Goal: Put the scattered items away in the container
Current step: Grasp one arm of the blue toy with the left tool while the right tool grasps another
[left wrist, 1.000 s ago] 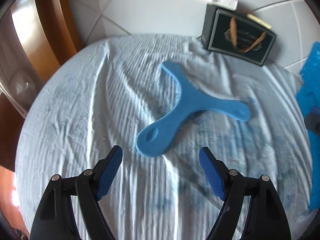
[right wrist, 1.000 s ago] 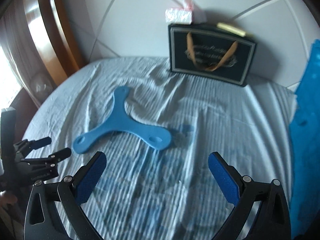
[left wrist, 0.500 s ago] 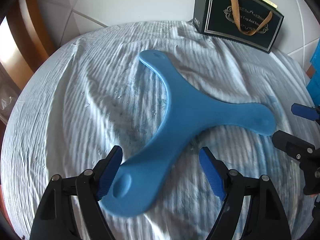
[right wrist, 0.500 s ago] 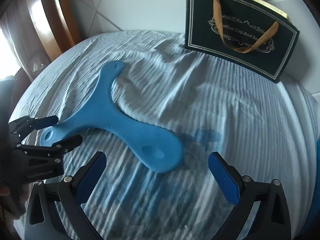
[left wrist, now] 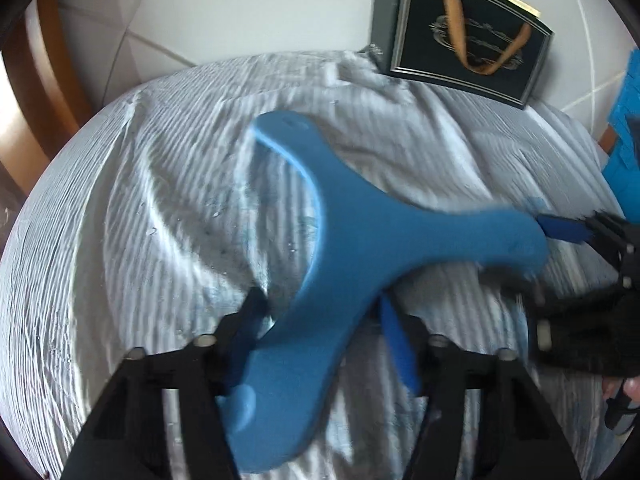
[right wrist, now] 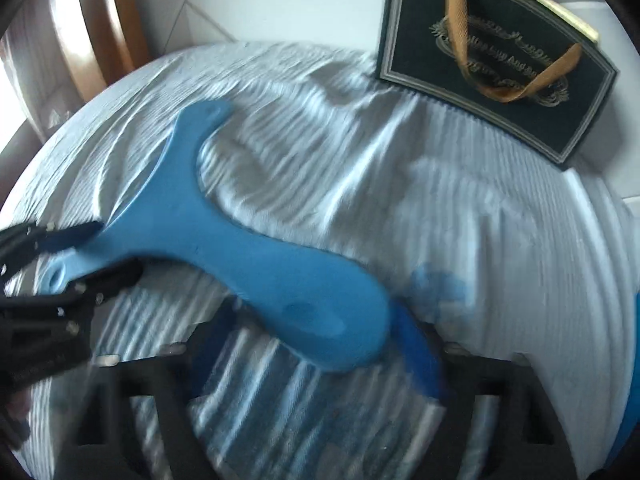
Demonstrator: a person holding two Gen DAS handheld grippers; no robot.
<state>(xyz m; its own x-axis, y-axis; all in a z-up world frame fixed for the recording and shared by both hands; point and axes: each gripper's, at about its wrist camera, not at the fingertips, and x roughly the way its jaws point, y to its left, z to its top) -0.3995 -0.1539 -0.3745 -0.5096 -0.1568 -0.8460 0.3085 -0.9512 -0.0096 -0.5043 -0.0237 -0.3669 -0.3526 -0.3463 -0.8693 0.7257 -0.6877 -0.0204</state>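
**Blue foam boomerang caught between two closing pairs of jaws**

Blue foam fills the middle of both views: a three-armed boomerang (left wrist: 360,248) lies on a wrinkled, pale striped cloth (left wrist: 140,220). The left gripper (left wrist: 320,332) has one arm of it between its jaws, which have just been closing; compared with a second ago they are far narrower and both pads now seem pressed against the arm's edges. The right gripper (right wrist: 316,344) has a second arm between its jaws, which have also just been closing. Its right pad touches the rounded tip, but its left pad is lost in blur under the foam, so a firm hold there cannot be confirmed. A second ago both grippers hung above the cloth with the boomerang out ahead; both have since come down onto it.

This suggests the grasp is nearly complete and lifting comes next. The likely container is the dark gift bag (right wrist: 496,60) with tan ribbon handles, standing well apart at the far edge of the cloth against a white tiled wall (left wrist: 240,8).

Motion blur smears both views. The bag's opening is cut off at the top, so what it holds is unseen. A bright blue thing (left wrist: 624,152) at the right border is cropped and cannot be identified. Whether a desk or a bed lies under the cloth cannot be told.
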